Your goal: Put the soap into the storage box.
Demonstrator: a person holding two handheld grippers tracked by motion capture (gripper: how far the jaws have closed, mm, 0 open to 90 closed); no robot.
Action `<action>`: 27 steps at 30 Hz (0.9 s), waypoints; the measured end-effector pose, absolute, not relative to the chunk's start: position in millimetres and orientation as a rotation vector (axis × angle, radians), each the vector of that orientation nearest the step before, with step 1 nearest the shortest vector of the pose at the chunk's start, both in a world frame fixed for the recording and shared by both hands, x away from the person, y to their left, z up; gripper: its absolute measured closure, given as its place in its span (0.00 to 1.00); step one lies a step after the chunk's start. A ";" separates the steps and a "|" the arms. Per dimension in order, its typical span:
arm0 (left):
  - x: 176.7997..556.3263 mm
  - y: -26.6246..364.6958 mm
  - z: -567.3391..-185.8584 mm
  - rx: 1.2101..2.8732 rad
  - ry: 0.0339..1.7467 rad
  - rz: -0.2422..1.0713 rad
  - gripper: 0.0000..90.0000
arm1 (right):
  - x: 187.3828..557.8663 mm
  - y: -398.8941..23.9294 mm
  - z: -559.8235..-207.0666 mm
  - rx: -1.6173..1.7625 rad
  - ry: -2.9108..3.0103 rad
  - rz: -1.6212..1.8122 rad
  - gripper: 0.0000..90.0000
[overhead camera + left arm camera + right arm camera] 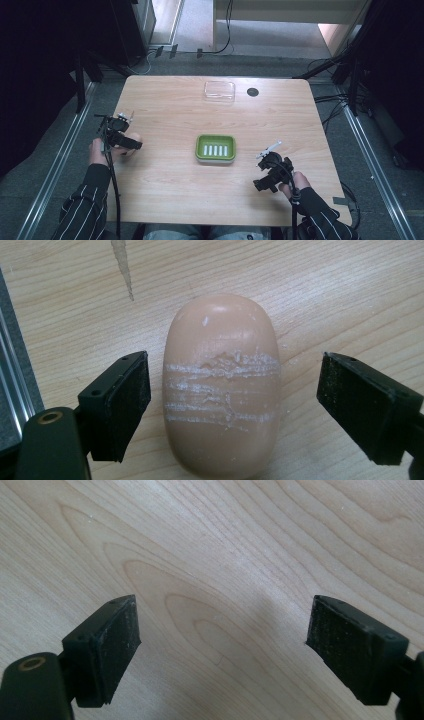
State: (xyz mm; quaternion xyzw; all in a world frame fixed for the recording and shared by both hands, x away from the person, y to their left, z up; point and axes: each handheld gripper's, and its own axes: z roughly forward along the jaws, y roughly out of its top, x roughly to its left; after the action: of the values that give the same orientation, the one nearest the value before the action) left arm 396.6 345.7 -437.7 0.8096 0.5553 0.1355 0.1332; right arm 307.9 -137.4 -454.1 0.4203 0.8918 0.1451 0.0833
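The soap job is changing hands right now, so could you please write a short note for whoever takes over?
Left tool: jaws either side of the peach soap, not pressing on it; soap lies flat on the table near the left edge.
Right tool: open, nothing between the jaws, over bare table at the right.
Green dish: mid-table, nothing on its ridges.
Clear lid: far side.
Done: left tool lined up on the soap.
Left: likely grip it, carry it to the dish.

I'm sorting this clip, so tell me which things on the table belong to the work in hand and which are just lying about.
In the work:
- peach soap bar, between the left gripper fingers, untouched
- green soap dish, probably

Lying about:
- clear plastic lid
- dark round disc
- right gripper, open over bare table
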 end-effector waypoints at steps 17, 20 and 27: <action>401.2 344.3 -449.3 2.386 1.648 0.388 0.36 | 307.9 -137.9 -453.9 1.251 2.660 0.439 0.16; 400.9 345.1 -449.3 2.383 1.644 0.387 0.37 | 308.2 -138.4 -453.8 1.250 2.661 0.440 0.16; 400.1 344.5 -449.5 2.391 1.620 0.387 0.37 | 308.1 -138.4 -453.5 1.255 2.662 0.438 0.16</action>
State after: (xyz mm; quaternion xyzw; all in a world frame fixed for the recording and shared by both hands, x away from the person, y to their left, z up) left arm 400.1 344.5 -449.5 0.8152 0.5524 0.1320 0.1136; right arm 308.1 -138.4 -453.5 0.4203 0.8916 0.1467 0.0831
